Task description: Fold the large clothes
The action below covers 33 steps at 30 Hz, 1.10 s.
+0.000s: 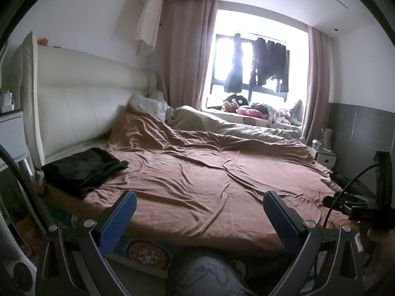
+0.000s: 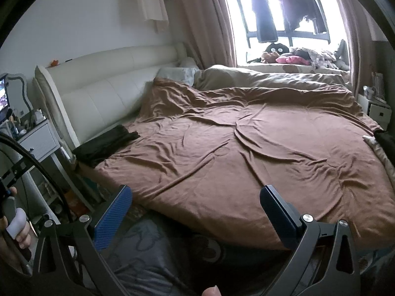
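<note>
A folded black garment lies on the rumpled brown quilt at the bed's near left corner, just before the padded cream headboard that runs along the bed's left edge. A pale pillow rests at the far end of the headboard. A beige duvet lies along the bed's far edge, below the window sill, which carries soft toys and crumpled clothes. A white nightstand stands left of the headboard.

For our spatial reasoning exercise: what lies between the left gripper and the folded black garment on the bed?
Only wrinkled brown bedspread: the left wrist view shows nothing else between the open left gripper and the black garment.
</note>
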{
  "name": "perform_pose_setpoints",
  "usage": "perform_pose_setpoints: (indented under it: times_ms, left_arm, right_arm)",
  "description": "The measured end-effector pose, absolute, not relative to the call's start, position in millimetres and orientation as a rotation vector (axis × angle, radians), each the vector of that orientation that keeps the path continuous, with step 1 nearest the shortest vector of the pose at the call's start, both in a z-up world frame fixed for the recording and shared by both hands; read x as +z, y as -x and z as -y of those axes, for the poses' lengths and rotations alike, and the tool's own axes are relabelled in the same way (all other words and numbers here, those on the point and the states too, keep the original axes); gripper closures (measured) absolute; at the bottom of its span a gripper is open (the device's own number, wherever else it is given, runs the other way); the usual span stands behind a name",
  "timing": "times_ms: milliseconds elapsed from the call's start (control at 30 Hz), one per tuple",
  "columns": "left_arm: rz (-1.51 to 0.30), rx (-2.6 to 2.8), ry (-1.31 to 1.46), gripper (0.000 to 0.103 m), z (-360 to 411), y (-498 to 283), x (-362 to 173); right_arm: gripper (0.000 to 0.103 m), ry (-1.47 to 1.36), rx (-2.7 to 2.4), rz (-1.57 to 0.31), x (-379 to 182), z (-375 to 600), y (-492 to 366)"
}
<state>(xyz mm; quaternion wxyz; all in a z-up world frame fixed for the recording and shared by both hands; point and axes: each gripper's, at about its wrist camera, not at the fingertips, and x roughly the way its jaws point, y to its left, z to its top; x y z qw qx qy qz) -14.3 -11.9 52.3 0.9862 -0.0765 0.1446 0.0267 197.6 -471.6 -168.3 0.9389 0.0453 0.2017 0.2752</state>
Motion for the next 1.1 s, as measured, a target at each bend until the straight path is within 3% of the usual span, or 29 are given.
perform_pose_setpoints:
  times_ms: [1100]
  left_arm:
    - [-0.294,0.036,0.16,0.0,12.4,19.6,54.6]
  right_arm:
    - [0.0,-0.106,0.561,-0.421,-167.0,472.3,-196.7]
